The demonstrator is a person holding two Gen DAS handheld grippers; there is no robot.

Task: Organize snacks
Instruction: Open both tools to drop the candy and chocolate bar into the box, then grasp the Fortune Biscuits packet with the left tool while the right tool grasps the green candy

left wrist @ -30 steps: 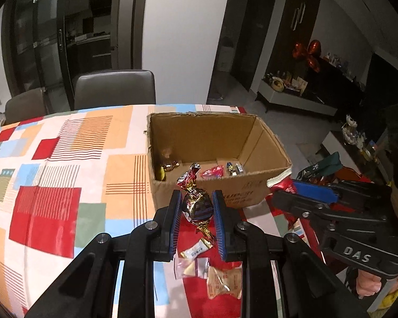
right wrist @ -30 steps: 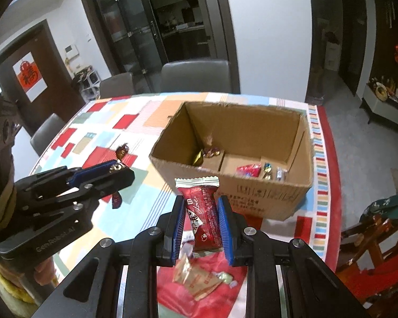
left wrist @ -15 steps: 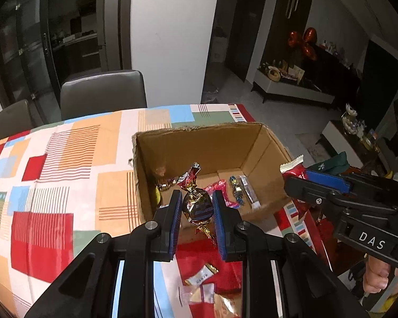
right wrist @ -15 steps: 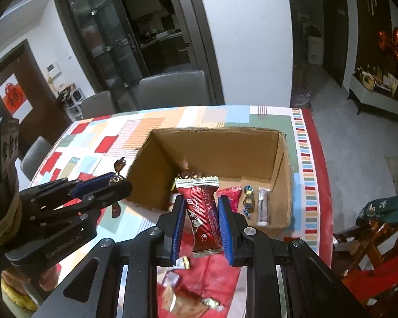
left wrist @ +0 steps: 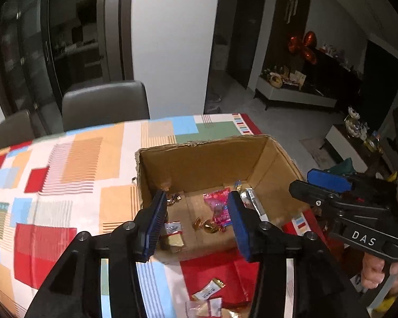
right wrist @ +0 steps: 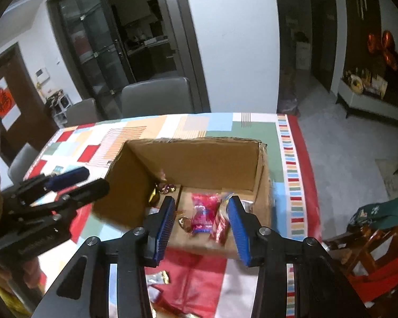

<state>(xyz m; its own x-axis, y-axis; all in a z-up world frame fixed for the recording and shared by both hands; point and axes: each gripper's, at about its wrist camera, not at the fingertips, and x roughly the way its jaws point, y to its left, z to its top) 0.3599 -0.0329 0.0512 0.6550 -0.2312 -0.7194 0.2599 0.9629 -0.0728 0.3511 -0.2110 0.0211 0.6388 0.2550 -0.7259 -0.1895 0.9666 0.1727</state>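
We see the red wrapper motion-blurred inside the cardboard box; loose snacks cut off at the bottom edge.

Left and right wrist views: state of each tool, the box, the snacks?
left tool: open, holding nothing, above the box
right tool: open, holding nothing, above the box
cardboard box: open-topped, upright, snacks inside
red wrapper: blurred, inside the box
loose snacks: on the tablecloth, outside the box

Patterned tablecloth is spread over the table; grey chairs are set behind it; red balloons are seen far right.
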